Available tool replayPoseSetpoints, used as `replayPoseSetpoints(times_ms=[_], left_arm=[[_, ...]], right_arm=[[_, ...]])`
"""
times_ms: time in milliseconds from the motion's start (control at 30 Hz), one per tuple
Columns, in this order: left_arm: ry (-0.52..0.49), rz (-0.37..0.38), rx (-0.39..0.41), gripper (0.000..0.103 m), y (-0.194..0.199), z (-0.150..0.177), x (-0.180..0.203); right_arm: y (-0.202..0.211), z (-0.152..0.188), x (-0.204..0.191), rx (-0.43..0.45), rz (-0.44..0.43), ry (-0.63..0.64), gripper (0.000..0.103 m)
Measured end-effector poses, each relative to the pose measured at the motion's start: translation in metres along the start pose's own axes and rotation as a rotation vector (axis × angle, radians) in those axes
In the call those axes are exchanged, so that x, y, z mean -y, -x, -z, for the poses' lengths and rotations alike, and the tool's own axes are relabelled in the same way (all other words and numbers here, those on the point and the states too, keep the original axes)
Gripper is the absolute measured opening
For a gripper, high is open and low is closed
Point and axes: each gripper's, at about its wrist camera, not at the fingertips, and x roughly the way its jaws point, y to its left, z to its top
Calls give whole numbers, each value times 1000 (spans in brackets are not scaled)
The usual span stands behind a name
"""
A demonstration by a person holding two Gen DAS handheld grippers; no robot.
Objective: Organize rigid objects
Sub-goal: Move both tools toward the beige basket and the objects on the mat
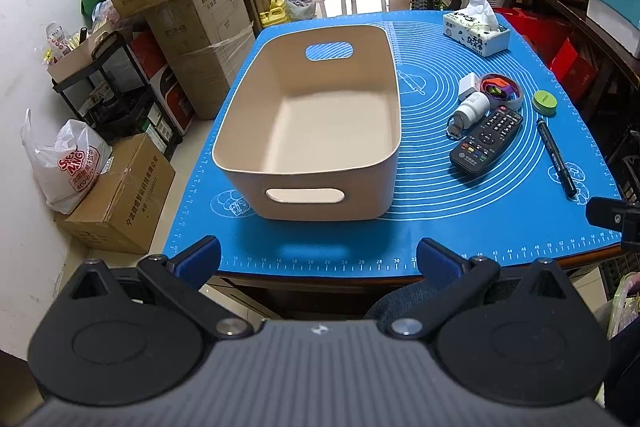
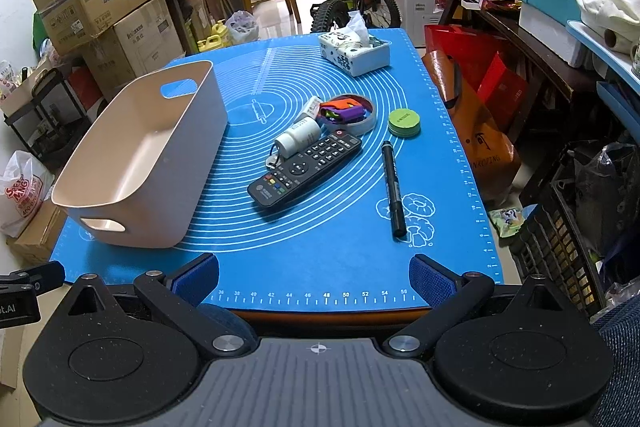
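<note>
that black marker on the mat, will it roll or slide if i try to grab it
The black marker is a slim round barrel lying flat on the smooth blue mat, so a sideways nudge would probably roll it. It looks stiff and likely light. It lies apart from the remote, so closing across the barrel should be less likely to push it away.

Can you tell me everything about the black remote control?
The remote control is a long, flat, black plastic bar with rows of small buttons, a round pad and one red button at its far end. It lies face up, slanted, on the blue mat. A white bottle lies against its far end. No claw touches it.
</note>
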Motion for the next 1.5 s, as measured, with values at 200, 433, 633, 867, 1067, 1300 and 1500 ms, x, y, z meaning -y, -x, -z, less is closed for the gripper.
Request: replayPoseSetpoints(times_ms=[200, 433, 633, 867, 1067, 1300, 1500], left_arm=[[1, 0, 0, 103, 0, 0, 0], [1, 2, -3, 103, -1, 1, 0], [2, 0, -3, 103, -3, 2, -1], [4, -4, -4, 103, -5, 3, -3], [5, -5, -4, 103, -4, 2, -5], [12, -15, -1, 103, -5, -1, -11], [19, -32, 15, 102, -6, -7, -20]], right_arm=[[-2, -1, -3, -4, -2, -3, 100], [-2, 1, 2, -6, -3, -5, 100], [-4, 2, 2, -8, -1, -4, 100], [-5, 3, 3, -8, -1, -4, 100], [-5, 1, 2, -9, 0, -5, 100], [-6, 2, 2, -10, -6, -7, 100], [-4, 0, 1, -3, -4, -15, 100]])
